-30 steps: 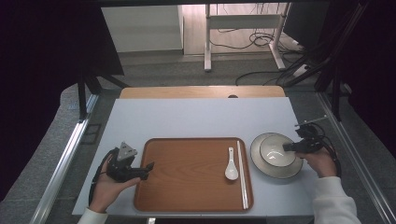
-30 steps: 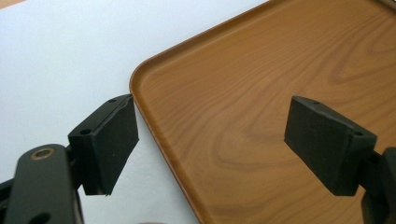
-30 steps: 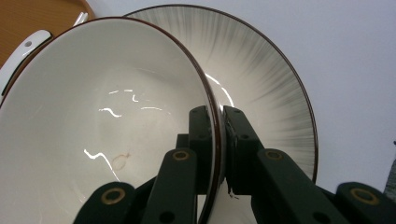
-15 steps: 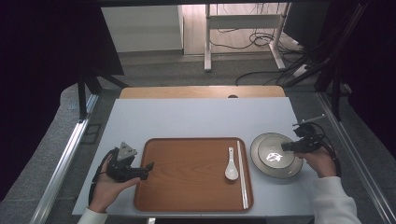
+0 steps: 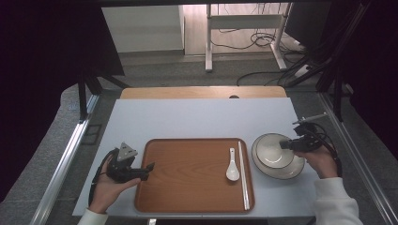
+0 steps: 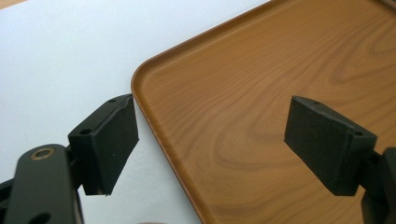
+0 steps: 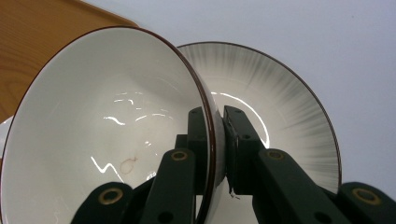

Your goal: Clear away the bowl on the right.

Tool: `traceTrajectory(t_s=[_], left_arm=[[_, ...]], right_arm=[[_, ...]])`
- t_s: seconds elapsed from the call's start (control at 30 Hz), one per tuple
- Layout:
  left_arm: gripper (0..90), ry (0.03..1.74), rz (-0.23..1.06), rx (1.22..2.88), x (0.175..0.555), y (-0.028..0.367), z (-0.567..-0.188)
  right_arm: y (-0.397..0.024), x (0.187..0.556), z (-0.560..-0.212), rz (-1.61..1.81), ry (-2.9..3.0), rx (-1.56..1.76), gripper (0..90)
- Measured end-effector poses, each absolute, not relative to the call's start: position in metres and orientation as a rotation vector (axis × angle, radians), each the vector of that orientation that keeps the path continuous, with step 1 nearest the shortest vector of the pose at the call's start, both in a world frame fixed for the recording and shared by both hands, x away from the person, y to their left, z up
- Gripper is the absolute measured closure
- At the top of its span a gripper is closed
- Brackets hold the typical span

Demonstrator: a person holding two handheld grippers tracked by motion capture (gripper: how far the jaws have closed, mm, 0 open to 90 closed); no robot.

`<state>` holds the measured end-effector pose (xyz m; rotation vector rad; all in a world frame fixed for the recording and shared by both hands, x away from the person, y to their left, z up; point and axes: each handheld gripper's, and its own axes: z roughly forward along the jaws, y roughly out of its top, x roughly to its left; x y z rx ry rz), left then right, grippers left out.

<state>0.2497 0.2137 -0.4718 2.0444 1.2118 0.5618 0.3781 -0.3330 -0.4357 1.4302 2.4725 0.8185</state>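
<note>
Right gripper clamps the bowl rim above the plate.

Bare tray left of spoon

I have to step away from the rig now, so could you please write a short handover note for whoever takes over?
Right gripper: shut on the rim of the white bowl, one jaw inside and one outside, bowl tipped above the grey-rimmed plate.
Left gripper: open, holding nothing, at the tray's left edge.
Spoon and chopsticks lie on the tray's right side.
Done: bowl gripped.
Left, likely: set the bowl on the tray, perhaps the plate too.
</note>
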Motion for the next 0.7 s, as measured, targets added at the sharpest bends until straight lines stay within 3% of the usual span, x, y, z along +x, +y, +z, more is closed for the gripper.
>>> traceTrajectory(t_s=[0.7], left_arm=[[17.2,1.211,0.557,2.052,0.250,0.213,-0.474]], right_arm=[[-0.311,0.370,-0.422,0.854,2.501,1.316,81.3]])
